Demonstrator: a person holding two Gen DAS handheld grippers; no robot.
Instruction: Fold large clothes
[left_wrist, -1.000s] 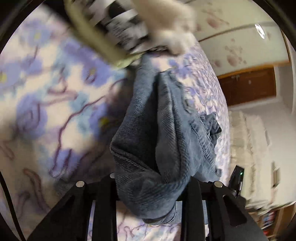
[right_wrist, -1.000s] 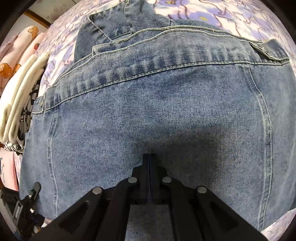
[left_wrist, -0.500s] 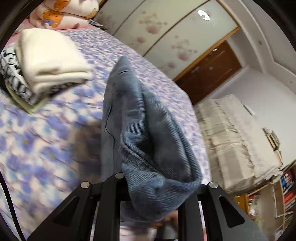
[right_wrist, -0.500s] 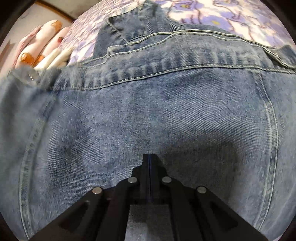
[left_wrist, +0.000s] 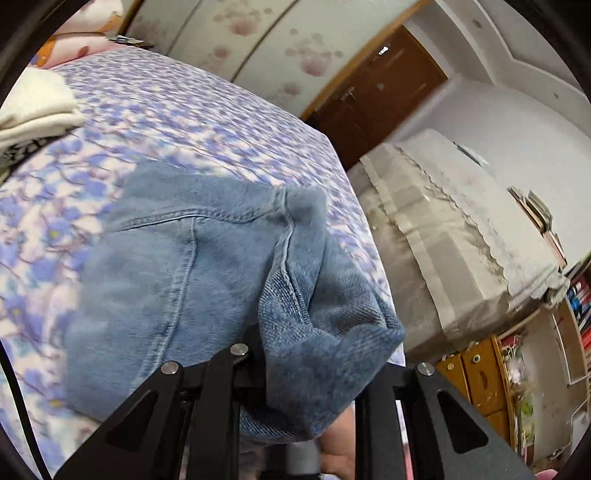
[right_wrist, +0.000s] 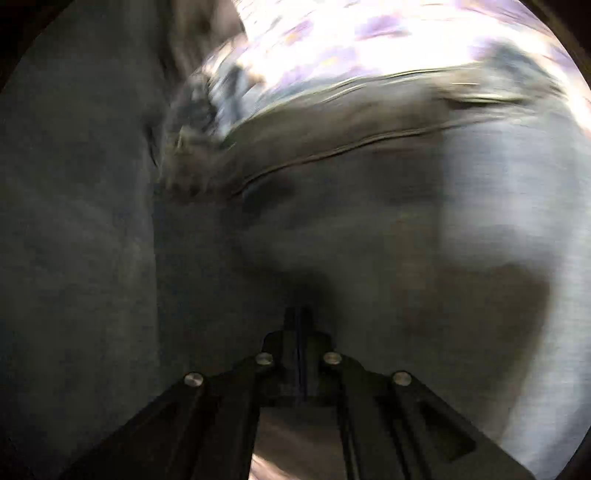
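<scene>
Left wrist — jeans (left_wrist: 177, 280) bunched near bed edge (left_wrist: 343, 177).

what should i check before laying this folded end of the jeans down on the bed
1. Left gripper grips the jeans: ok, a denim bunch sits between its fingers.
2. Right gripper shut, over denim: ok; whether it pinches cloth, cannot tell.
3. Bedspread beyond the jeans free for landing: ok.
4. Folded stack apart from the jeans: ok.
5. Denim edges lined up: cannot tell, the right view is blurred and dark.
</scene>
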